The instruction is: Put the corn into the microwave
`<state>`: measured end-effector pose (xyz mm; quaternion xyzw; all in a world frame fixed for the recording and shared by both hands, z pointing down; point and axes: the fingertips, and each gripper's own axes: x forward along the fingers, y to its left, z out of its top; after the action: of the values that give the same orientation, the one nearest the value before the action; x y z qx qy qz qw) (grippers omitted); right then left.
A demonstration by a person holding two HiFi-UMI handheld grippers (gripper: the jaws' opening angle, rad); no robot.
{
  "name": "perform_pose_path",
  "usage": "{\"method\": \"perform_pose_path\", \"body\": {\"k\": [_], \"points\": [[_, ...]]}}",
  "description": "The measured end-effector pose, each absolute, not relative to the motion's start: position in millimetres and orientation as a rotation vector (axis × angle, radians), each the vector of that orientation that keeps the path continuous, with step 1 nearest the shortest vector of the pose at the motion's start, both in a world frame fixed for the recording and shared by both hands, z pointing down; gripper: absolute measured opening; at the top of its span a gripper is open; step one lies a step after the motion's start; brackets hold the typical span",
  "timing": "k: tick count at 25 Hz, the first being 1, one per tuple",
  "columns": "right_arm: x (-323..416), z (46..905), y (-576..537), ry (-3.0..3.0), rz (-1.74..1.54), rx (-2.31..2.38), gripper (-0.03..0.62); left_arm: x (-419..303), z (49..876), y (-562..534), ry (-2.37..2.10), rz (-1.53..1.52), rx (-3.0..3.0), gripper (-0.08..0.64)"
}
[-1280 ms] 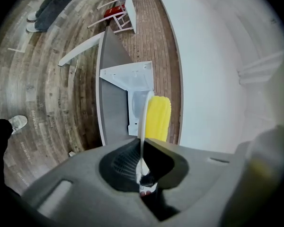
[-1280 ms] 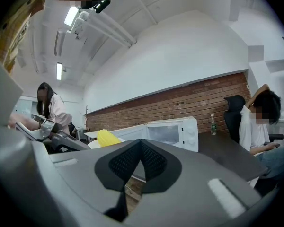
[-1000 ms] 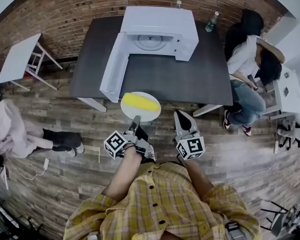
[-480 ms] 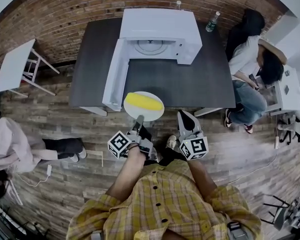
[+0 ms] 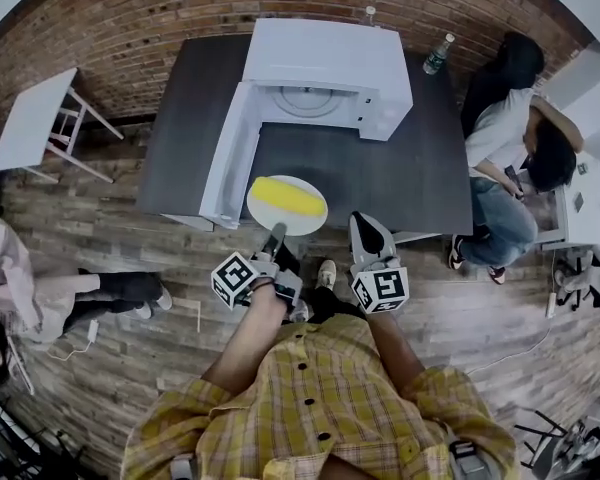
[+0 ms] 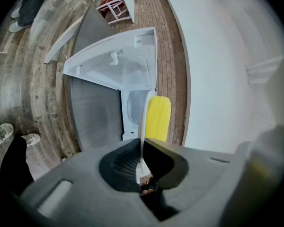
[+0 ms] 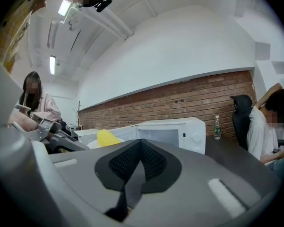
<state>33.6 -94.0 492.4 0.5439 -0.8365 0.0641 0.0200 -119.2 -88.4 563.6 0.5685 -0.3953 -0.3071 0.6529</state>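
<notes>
A yellow corn cob (image 5: pixel 288 196) lies on a white plate (image 5: pixel 311 219). My left gripper (image 5: pixel 276 232) is shut on the plate's near rim and holds the plate at the front edge of the dark table (image 5: pixel 410 173). In the left gripper view the plate (image 6: pixel 143 119) stands edge-on between the pads, with the corn (image 6: pixel 157 118) beyond it. The white microwave (image 5: pixel 325 53) sits on the table with its door (image 5: pixel 226 153) swung open to the left. My right gripper (image 5: pixel 363 226) is shut and empty, to the right of the plate. The right gripper view shows the corn (image 7: pixel 106 137) and the microwave (image 7: pixel 175 131) ahead.
A person sits at the table's right end (image 5: pixel 515 138), and another sits on the floor at the left (image 5: pixel 25 278). Two bottles (image 5: pixel 437 53) stand behind the microwave. A small white table (image 5: pixel 35 118) stands at the far left.
Both grippers and the plate with the corn have moved toward the table. The plate has gone from over the floor to the table's front edge.
</notes>
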Motion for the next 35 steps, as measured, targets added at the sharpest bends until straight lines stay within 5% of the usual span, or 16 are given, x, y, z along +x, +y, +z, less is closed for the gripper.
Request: {"method": "perform_pose_path", "body": {"k": [35], "points": [[71, 502, -230, -2.668, 0.244, 1.523, 0.003, -74, 582, -232, -1.016, -0.726, 1.209, 0.02]]}}
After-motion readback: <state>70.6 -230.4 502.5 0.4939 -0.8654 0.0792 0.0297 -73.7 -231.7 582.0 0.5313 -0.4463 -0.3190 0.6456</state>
